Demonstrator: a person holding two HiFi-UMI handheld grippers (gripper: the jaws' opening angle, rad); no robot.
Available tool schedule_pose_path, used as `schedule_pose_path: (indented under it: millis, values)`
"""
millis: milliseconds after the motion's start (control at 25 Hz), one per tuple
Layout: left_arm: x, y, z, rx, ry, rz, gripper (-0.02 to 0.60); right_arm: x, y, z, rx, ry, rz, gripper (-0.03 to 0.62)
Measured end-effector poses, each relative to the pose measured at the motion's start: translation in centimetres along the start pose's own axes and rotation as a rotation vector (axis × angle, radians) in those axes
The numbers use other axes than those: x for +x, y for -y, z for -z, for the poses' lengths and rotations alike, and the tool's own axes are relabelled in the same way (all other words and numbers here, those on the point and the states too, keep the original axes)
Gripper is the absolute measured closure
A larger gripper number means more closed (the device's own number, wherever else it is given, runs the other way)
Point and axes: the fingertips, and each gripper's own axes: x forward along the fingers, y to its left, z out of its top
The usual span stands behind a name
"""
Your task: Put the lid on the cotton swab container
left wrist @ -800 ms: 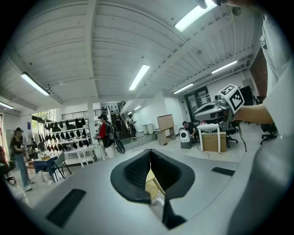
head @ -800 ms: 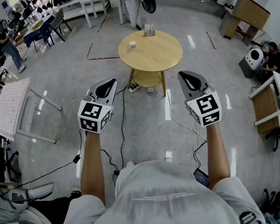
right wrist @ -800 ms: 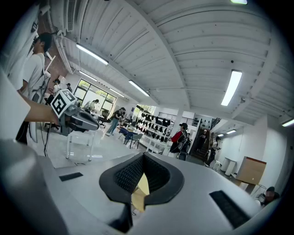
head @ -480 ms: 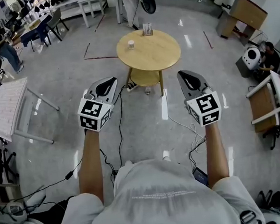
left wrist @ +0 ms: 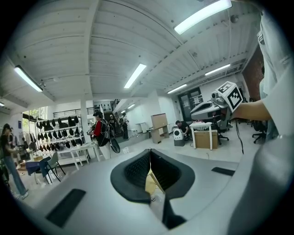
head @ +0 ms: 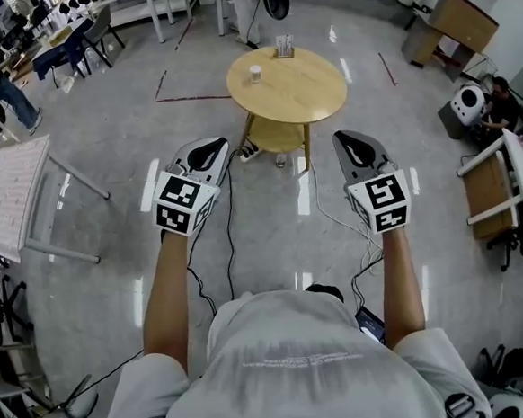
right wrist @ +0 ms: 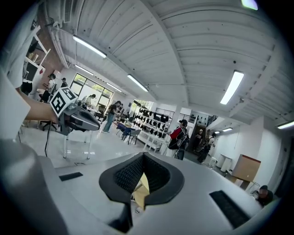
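On the round wooden bench (head: 300,97), toward its far edge, two small things are noted: a white round item (head: 254,72) left of centre and a boxy item (head: 283,47) just behind it. Which is the cotton swab container and which the lid cannot be settled at this size, nor can any long axis or facing. Both lie ahead of the tongs and well apart from them. The left tongs (head: 205,150) are judged nearer to the white round item, and the right tongs (head: 354,144) are held further to the side. Both tongs are closed on nothing, over the floor.
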Motion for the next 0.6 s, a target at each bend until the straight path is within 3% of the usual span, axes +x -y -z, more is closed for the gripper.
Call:
schedule_pose_path:
  millis: [280,480,600]
  values:
    - [-0.4,-2.0,3.1,0.010,-0.021,0.045,0.561,2.5,-3.9,0.3,-0.005,-0.034,-0.012,0.566]
    - [2.9,-4.2,4.4,-0.058,-0.038,0.002,0.561,5.4,-0.5,1.9,-0.005,-0.067,-0.001,0.566]
    - [6.5,-5.3,4.4,-0.044,-0.057,-0.014,0.561,8.8,3.1,3.2,-0.002,-0.056,-0.017,0.566]
